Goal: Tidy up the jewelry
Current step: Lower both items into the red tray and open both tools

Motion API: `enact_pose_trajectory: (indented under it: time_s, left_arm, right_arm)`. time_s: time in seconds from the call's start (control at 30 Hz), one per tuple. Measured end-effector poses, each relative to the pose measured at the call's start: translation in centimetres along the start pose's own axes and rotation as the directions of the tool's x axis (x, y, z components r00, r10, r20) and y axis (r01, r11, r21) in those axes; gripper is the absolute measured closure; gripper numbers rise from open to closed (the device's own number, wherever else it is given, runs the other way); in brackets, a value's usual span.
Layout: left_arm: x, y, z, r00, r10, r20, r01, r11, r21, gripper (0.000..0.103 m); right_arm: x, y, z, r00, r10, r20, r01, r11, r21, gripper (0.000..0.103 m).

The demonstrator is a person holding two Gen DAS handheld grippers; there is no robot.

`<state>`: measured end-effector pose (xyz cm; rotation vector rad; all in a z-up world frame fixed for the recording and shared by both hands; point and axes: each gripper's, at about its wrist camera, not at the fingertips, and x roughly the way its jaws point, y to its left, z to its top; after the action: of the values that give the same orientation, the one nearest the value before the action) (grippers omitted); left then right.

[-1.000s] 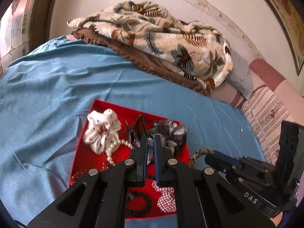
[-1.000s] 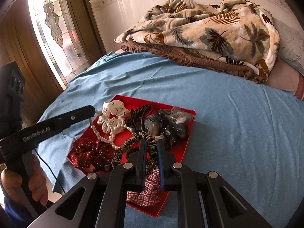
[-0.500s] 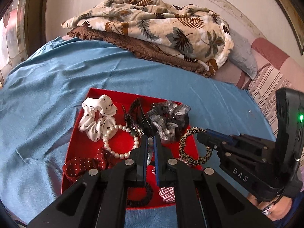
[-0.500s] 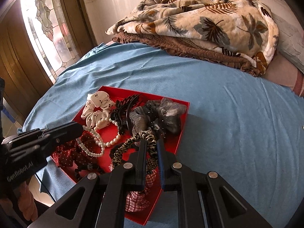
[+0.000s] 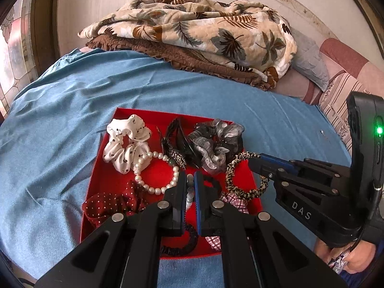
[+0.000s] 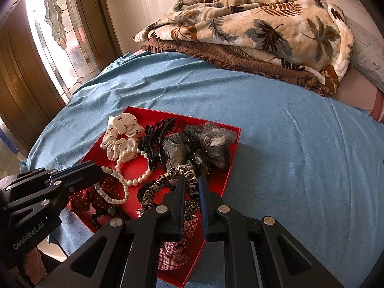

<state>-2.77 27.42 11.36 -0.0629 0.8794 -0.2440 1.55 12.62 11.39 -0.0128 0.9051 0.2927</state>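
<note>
Both grippers work over the shallow red tray (image 5: 105,168) on the blue bedspread (image 5: 60,110): left gripper (image 5: 190,180) pinches the white pearl bead strand (image 5: 153,188) near the tray's front edge, right gripper (image 6: 192,182) clamps the leopard-print fabric hair ring (image 6: 165,180) at the right edge, probably to separate them.

Black grippers (image 5: 190,180) w/ blue pads, silver screws; "DAS", "GenRobot.AI" markings.

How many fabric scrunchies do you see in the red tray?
4: white scrunchie at the far left, grey scrunchie at the far right, dark red dotted scrunchie near left, checked scrunchie near right. The grippers may hide more.
</note>
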Motion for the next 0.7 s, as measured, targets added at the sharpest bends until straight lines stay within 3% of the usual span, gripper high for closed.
enact_pose_trajectory:
  time_s: [0.7]
  left_arm:
    - [1.1, 0.2, -0.4, 0.999, 0.002, -0.053, -0.003, 1.0, -0.004, 0.097]
  right_arm:
    - [1.6, -0.8, -0.2, 0.999, -0.027, -0.031, 0.027, 1.0, 0.009, 0.091]
